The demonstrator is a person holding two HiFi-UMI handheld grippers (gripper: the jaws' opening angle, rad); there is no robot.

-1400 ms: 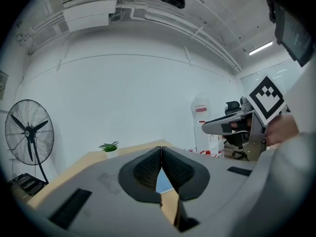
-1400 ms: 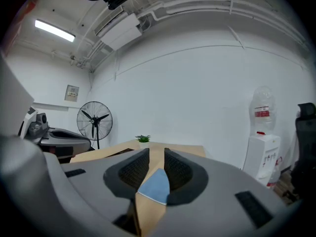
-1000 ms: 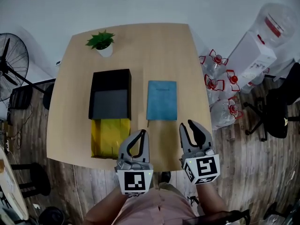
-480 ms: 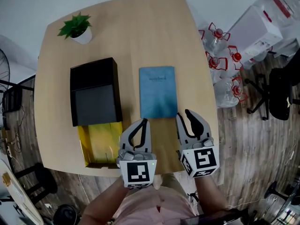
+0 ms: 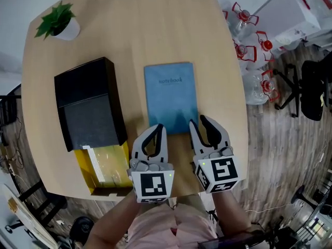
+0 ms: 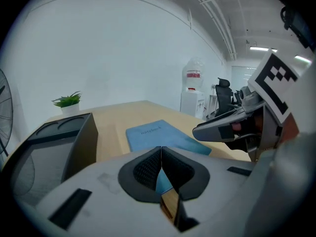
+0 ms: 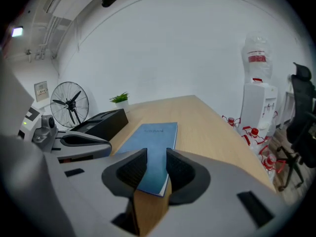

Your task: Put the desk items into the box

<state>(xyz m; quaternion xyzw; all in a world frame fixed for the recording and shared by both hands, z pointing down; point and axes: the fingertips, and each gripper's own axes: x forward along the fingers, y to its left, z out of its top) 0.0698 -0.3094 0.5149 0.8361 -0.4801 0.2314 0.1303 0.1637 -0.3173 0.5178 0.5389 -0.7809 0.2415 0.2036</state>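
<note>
A blue notebook (image 5: 171, 96) lies flat in the middle of the wooden table (image 5: 135, 25); it also shows in the gripper views (image 6: 157, 134) (image 7: 154, 143). Left of it stands a black box (image 5: 85, 102) (image 6: 59, 142) with a yellow open part (image 5: 104, 165) sticking out at its near end. My left gripper (image 5: 160, 129) (image 6: 161, 150) hovers shut and empty just short of the notebook's near left corner. Above the notebook's near right corner, my right gripper (image 5: 198, 122) (image 7: 156, 155) is narrowly open, holding nothing.
A small potted plant (image 5: 58, 24) stands at the table's far left corner. Right of the table are water bottles (image 5: 249, 45), a water dispenser (image 7: 256, 95) and a black office chair (image 5: 311, 92). A standing fan (image 7: 71, 102) is off to the left.
The head view has closed in on the table, so everything sits lower and larger. Both grippers have advanced to the notebook's near edge. Their jaws look unchanged.
</note>
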